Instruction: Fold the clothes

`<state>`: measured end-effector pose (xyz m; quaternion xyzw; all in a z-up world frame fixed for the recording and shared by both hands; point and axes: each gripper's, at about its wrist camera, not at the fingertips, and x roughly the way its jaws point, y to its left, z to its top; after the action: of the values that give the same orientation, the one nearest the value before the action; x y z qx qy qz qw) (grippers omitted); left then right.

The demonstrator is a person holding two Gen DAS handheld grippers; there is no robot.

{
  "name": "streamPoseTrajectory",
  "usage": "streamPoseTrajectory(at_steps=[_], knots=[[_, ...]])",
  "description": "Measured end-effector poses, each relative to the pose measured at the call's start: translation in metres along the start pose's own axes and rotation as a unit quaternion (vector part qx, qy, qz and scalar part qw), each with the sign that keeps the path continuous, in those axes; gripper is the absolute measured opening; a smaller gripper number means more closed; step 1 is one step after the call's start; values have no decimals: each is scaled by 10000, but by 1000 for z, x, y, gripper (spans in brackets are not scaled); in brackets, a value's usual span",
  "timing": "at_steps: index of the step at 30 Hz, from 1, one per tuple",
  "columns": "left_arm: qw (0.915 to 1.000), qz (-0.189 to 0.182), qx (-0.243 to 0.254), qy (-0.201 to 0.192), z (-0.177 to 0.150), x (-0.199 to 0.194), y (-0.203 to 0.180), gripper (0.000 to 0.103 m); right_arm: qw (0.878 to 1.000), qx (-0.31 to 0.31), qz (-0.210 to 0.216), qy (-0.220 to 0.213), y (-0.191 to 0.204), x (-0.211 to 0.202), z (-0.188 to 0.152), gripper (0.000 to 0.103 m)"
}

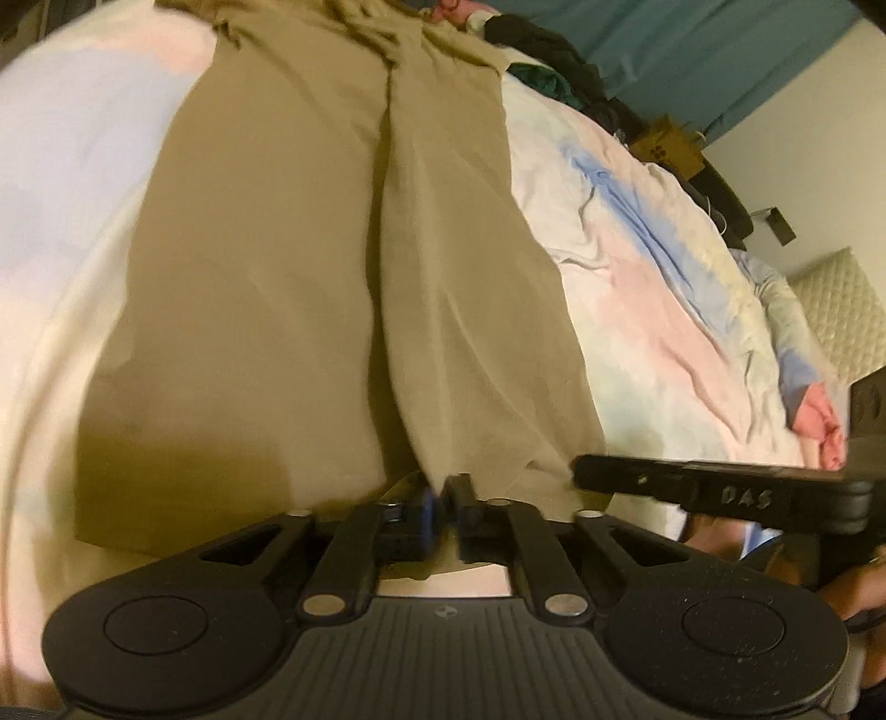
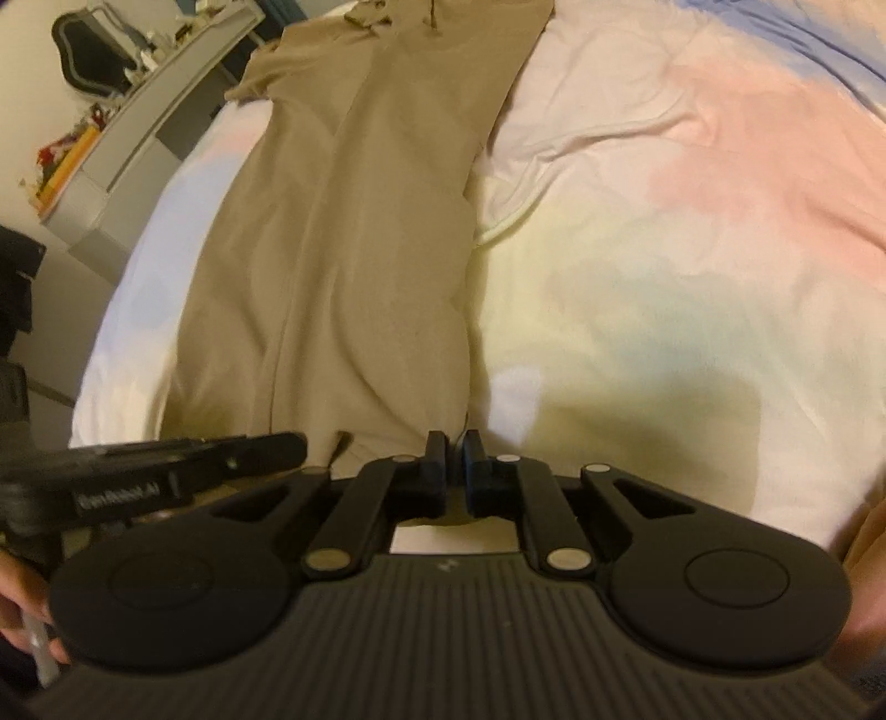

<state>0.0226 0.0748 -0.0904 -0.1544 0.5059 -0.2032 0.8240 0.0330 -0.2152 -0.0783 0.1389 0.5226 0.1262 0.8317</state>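
Trousers: tan trousers (image 1: 310, 288) lie lengthwise on the bed, legs side by side, running from the 6 o'clock edge of the left wrist view up toward 12 o'clock; in the right wrist view the same cloth (image 2: 343, 266) runs from 6 toward 11 o'clock.
Left gripper: the left gripper (image 1: 440, 493) has its jaws drawn together on the near hem of the trousers, where the two legs meet; cloth sits between the fingers.
Right gripper: the right gripper (image 2: 457, 457) has its jaws nearly together, with a thin dark edge at the right-hand hem corner pinched between them.
Gripper spacing: each shows in the other's view as a dark bar, just beside it, at 3 o'clock in the left view and 9 o'clock in the right.
Bedding: a pastel duvet (image 2: 664, 221) in pink, blue and yellow lies under the trousers.
Other clothes: a dark heap (image 1: 554, 50) sits at 1 o'clock in the left view.
Room: a grey desk (image 2: 138, 122) stands at 10 o'clock in the right view.
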Motion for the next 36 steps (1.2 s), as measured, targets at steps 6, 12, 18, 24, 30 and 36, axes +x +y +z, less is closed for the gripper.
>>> streamPoseTrajectory(at_steps=[6, 12, 18, 24, 30, 36], knots=[[9943, 187, 511, -917, -5, -50, -20, 61, 9957, -140, -26, -913, 9, -42, -4, 22], [9778, 600, 689, -1884, 25, -85, -25, 87, 9787, -439, 26, -2005, 25, -66, 19, 77], [9701, 716, -120, -2317, 109, -67, 28, 97, 9608, -51, 237, -2760, 36, -55, 69, 77], [9534, 840, -1054, -2699, 203, -31, 90, 97, 9507, 24, 201, -3094, 21, -12, 94, 77], [9424, 970, -1243, -2949, 265, 13, 132, 93, 9554, -62, 127, -2951, -3, 24, 108, 77], [9321, 1100, -1335, -3183, 323, 58, 172, 72, 9627, 75, 207, -2696, -16, 65, 128, 78]])
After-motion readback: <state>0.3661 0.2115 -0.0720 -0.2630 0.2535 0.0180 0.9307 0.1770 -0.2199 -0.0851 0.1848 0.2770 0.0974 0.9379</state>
